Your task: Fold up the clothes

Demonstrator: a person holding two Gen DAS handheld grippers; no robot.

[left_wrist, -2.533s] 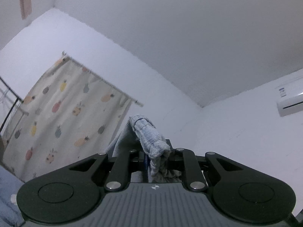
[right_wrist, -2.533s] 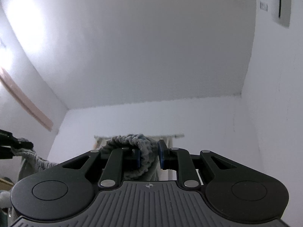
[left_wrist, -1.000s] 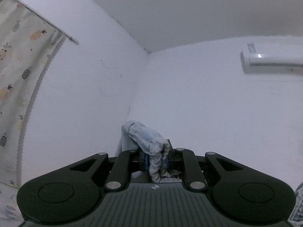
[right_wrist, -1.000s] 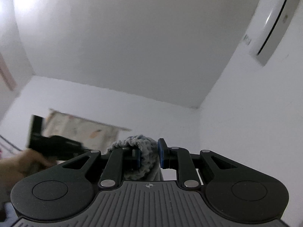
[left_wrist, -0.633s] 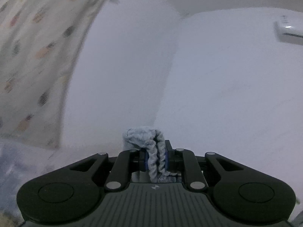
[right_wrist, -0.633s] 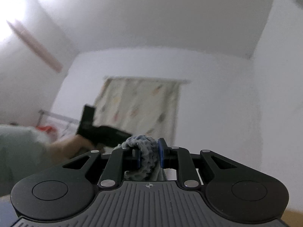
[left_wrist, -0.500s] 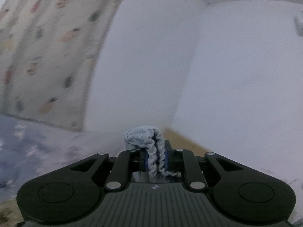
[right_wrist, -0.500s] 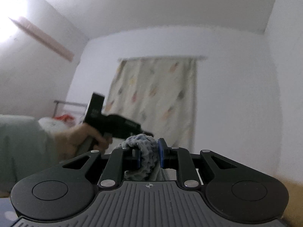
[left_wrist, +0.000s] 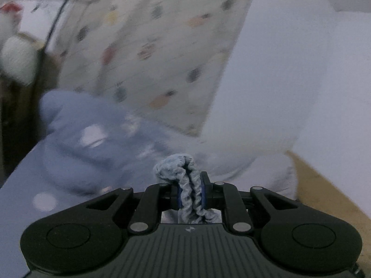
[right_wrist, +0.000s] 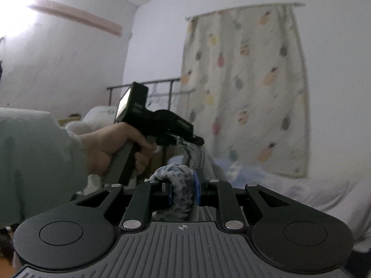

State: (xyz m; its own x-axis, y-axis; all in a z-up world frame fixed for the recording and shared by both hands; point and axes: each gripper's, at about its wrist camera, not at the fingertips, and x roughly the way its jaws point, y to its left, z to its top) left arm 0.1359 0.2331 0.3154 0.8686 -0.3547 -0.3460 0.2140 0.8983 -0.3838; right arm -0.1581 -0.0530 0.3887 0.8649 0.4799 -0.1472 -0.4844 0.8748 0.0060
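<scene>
A light blue-grey ribbed knit garment is held up by both grippers. My left gripper point(left_wrist: 189, 194) is shut on a bunched fold of the garment point(left_wrist: 183, 180). My right gripper point(right_wrist: 183, 193) is shut on another bunched fold of it point(right_wrist: 179, 180). In the right wrist view the left gripper point(right_wrist: 196, 141) shows to the left, held in a hand, with the garment point(right_wrist: 197, 155) hanging down from it. Most of the garment is hidden below both grippers.
A bed with a blue dotted quilt point(left_wrist: 76, 153) and a white sheet point(right_wrist: 324, 192) lies ahead. A pineapple-print curtain point(right_wrist: 248, 88) hangs on the far wall. A metal rack point(right_wrist: 148, 85) and white plush items point(left_wrist: 16, 62) stand at the left. A wooden bed edge point(left_wrist: 324, 185) shows right.
Both grippers have tilted down from the ceiling and walls toward the bed and curtain, still gripping the garment. The left gripper has come into the right wrist view.
</scene>
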